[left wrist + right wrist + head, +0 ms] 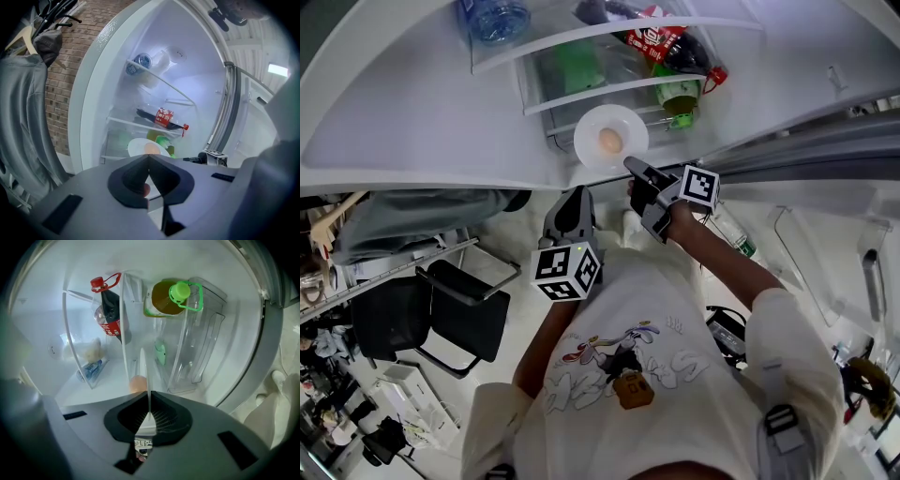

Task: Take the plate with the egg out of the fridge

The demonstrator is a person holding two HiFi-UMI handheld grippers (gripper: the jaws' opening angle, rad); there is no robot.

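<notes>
there, right gripper (630,166) tight on near rim of the level plate (590,131), egg (610,142) centred; left gripper (574,194) closed, empty

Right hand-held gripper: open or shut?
Shut on the plate: the right hand-held gripper view shows its rim edge-on, pinched between the jaws.

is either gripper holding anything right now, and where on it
The right hand-held gripper is shut on the rim of the white plate carrying the egg. The left hand-held gripper is shut with nothing in it.
</notes>
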